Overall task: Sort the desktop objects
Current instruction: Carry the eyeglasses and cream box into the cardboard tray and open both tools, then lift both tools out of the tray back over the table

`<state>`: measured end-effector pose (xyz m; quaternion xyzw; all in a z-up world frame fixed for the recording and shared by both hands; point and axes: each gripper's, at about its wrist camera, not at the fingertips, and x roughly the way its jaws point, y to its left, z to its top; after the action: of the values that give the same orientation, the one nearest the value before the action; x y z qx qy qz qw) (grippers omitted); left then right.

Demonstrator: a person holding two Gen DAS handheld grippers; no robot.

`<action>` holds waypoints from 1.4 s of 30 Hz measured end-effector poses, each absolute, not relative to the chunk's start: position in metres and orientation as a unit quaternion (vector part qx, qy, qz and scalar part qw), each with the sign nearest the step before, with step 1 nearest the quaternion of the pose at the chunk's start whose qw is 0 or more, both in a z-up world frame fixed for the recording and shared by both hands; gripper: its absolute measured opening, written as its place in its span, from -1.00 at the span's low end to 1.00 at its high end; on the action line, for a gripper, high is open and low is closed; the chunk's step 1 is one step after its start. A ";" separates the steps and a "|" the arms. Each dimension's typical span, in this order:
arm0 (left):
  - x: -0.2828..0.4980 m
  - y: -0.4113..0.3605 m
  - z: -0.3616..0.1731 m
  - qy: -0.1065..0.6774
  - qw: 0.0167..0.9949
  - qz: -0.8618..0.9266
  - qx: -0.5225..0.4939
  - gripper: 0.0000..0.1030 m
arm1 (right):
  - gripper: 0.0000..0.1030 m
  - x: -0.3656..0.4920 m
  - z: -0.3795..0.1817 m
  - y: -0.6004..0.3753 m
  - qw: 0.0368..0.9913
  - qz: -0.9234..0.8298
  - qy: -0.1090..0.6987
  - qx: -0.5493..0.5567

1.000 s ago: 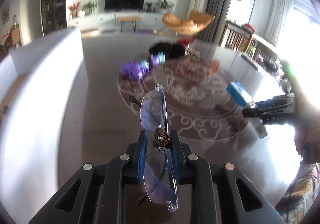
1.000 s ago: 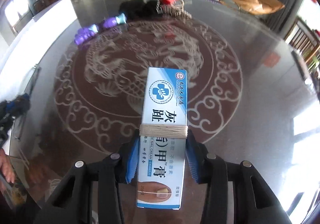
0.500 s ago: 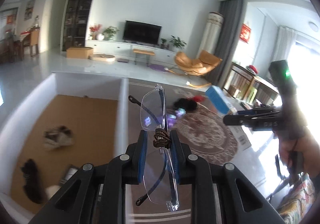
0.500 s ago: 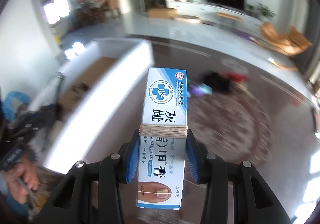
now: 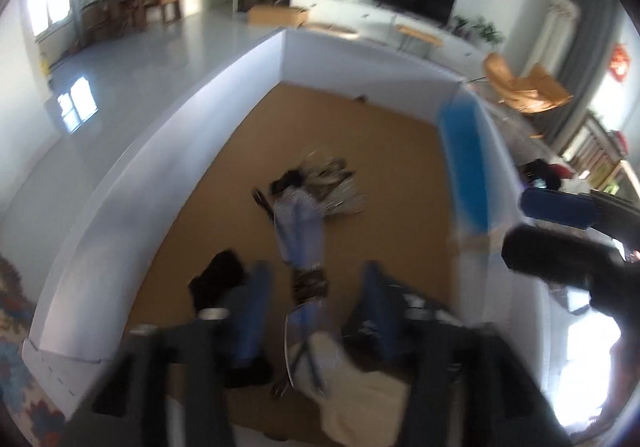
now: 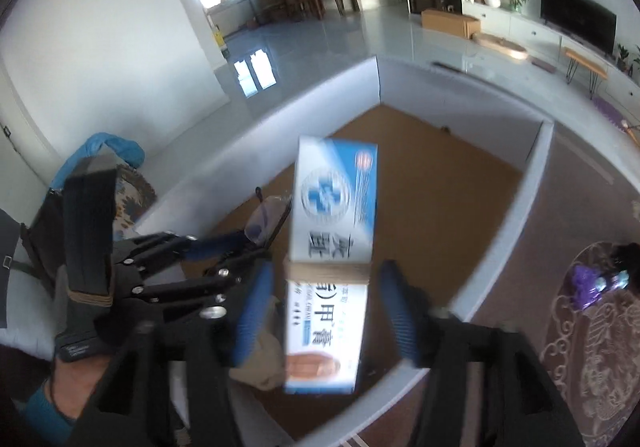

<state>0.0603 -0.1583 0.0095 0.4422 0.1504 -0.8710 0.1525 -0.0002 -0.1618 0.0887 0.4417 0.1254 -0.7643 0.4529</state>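
Both grippers hang over a white-walled storage box [image 5: 200, 119] with a brown cardboard floor. My left gripper [image 5: 314, 271] has its jaws opening; the clear rimless glasses [image 5: 302, 235], with a brown band around them, sit blurred and loose between the blue pads [image 5: 252, 311]. My right gripper [image 6: 326, 267] is opening too. The blue-and-white ointment carton [image 6: 332, 215], bound with twine, tilts between its pads [image 6: 400, 311] with a gap on each side. In the right wrist view the left gripper [image 6: 240, 243] and glasses [image 6: 264, 219] show at left.
On the box floor lie a black item [image 5: 216, 279], a striped bundle [image 5: 332, 183] and a pale cloth [image 5: 352, 387]. The table with its patterned mat [image 6: 592, 343] and purple items [image 6: 584, 283] lies right of the box wall [image 6: 536, 175]. A person's hand [image 6: 72, 387] holds the left gripper.
Both grippers swung from above the patterned table to over the white box. Their jaws went from shut to apart, and the glasses and carton now sit loose between the pads.
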 end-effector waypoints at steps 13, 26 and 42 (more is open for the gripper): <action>0.077 -0.163 0.020 0.146 0.210 -0.893 0.371 0.77 | 0.73 0.006 0.097 -0.091 0.440 -0.801 0.079 0.399; 0.108 -0.020 0.083 0.070 0.056 -0.952 0.294 0.77 | 0.97 -0.008 -0.008 0.158 0.197 -0.878 0.175 0.399; -0.004 0.171 -0.058 -0.081 -0.056 -0.889 0.448 0.89 | 1.00 -0.048 -0.032 0.267 0.111 -0.883 0.063 0.452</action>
<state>-0.0038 0.1713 -0.0584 0.4479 -0.0814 -0.8886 -0.0558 -0.0480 0.2669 -0.0318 0.4518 0.0628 -0.8829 0.1112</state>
